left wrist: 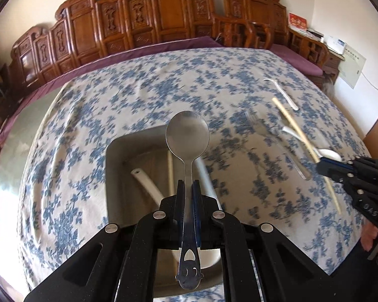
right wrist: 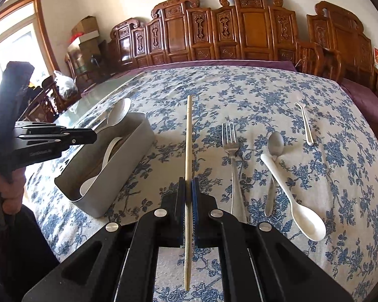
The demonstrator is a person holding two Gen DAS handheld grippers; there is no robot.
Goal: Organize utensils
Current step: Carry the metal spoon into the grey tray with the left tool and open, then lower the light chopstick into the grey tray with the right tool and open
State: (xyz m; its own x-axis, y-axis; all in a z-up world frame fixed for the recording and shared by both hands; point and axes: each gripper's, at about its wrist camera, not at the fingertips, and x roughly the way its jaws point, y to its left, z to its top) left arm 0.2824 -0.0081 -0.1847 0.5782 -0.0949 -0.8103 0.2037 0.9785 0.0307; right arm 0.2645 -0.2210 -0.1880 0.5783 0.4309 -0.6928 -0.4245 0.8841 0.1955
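My left gripper (left wrist: 188, 186) is shut on the handle of a large metal spoon (left wrist: 187, 133), bowl forward, above the grey utensil box (left wrist: 118, 151). The box holds a white spoon (left wrist: 145, 182) and a chopstick (left wrist: 170, 171). My right gripper (right wrist: 188, 188) is shut on a pale wooden chopstick (right wrist: 188, 136), held above the floral tablecloth to the right of the box (right wrist: 128, 176). In the right wrist view the left gripper (right wrist: 88, 133) hangs over the box with the metal spoon (right wrist: 116, 115). On the cloth lie a fork (right wrist: 230, 148), a small metal spoon (right wrist: 275, 146) and a white spoon (right wrist: 297, 201).
A thin white utensil (right wrist: 306, 123) lies at the far right of the cloth. Carved wooden chairs (right wrist: 239, 25) line the far side of the table. A hand (right wrist: 10, 188) grips the left tool. Boxes and bags (right wrist: 83, 32) stand at the far left by a window.
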